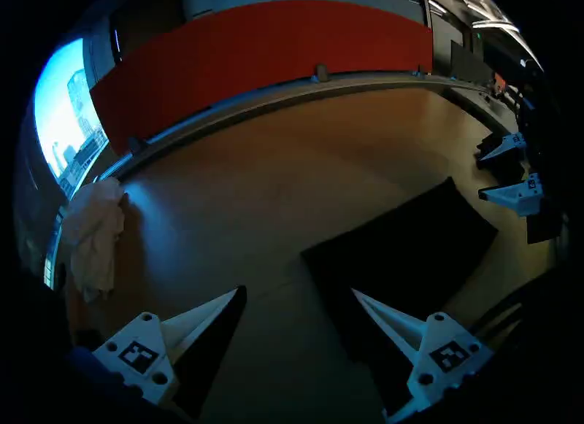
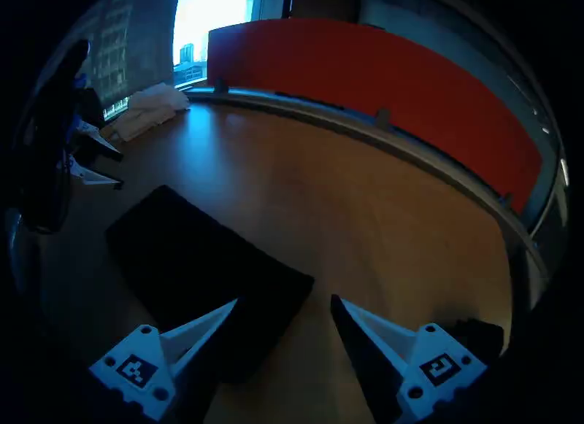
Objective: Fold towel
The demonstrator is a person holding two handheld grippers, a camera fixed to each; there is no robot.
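**Two spread grippers, one dark towel: a bad pinch is the main risk**

Two grippers hang over the near part of the desk (image 1: 277,168), both with fingers apart and holding nothing. The left gripper (image 1: 298,290) hovers over one near corner of the black towel (image 1: 409,256). The right gripper (image 2: 285,300) hovers over the opposite end, its left finger above the cloth and its right finger above bare wood. The towel lies flat as a thick rectangle between them, well inside every desk edge.

What could go wrong, as I judge it:
- The cloth is very dark and the light is dim, so its hems are hard to see. A gripper could close on only the top layer, or beside the corner, and the fold would come out skewed.
- If the two grippers lift unevenly, the towel could drag across the wood instead of turning over.
- With the grippers facing each other, carrying one end toward the other could make them meet.

Room is generous. Open wood runs to the far edge, where a red partition (image 1: 263,52) stands. A white cloth (image 1: 91,234) sits at the far corner by the window (image 1: 62,125), well apart from the towel.
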